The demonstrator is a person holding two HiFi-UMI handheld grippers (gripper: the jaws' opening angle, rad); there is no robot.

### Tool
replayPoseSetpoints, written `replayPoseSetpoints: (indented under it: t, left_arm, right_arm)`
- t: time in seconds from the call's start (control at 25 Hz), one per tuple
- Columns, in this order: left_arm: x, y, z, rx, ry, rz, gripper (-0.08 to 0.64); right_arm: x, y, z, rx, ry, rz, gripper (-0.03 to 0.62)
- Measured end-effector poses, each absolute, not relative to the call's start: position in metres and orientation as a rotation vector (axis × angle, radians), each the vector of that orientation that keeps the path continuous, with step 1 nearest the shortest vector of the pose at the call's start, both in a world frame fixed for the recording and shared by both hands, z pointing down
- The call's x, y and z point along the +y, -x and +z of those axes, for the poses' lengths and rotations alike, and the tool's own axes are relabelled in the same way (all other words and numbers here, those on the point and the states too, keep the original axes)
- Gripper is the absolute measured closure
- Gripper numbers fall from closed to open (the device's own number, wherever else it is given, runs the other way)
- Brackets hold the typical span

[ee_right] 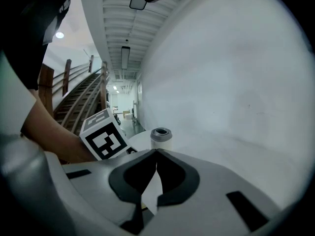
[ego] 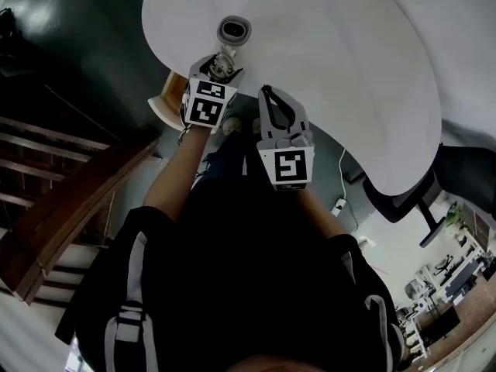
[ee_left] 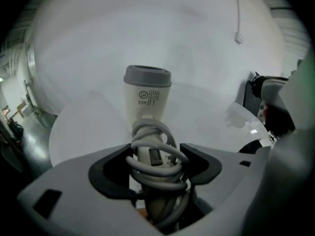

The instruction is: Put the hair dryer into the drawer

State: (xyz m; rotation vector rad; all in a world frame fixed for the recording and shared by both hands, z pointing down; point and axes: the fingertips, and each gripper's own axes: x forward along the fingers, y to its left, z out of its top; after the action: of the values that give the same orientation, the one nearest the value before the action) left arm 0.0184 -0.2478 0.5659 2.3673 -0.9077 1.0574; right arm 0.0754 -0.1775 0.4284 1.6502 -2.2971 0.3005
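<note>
Left gripper (ee_left: 156,152) fingers (ee_left: 110,173) clamp the dryer (ee_left: 146,98) around its coiled cord (ee_left: 165,132), upright near the worktop (ee_left: 83,132) edge, right gripper (ee_right: 156,154) pinched shut and empty: squeeze the handle firmly, not just loose cord, then lift straight.

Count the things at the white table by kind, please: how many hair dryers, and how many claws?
Hair dryer: 1
Claws, left claw and right claw: 2
Total: 3
</note>
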Motion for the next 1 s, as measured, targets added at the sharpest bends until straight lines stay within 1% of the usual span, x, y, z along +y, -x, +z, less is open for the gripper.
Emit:
replayPoseSetpoints:
  t: [0.44,0.64,1.0]
  left_arm:
    - [-0.217,0.004,0.512,-1.028,-2.427,0.926,0.261]
    - [-0.201,0.027,0.495,-1.105,-2.422,0.893,0.261]
    - [-0.179,0.069,0.487,-1.177,-2.374,0.866,0.262]
  right_arm:
    - [-0.148,-0.053,0.413,-2.361,-1.589,0.282,0.571]
    - [-0.137,-0.044,0.411,-2.402,-1.572,0.246,0.571]
    - [-0.132,-0.016,0.403,-2.453,-1.512,0.206,0.571]
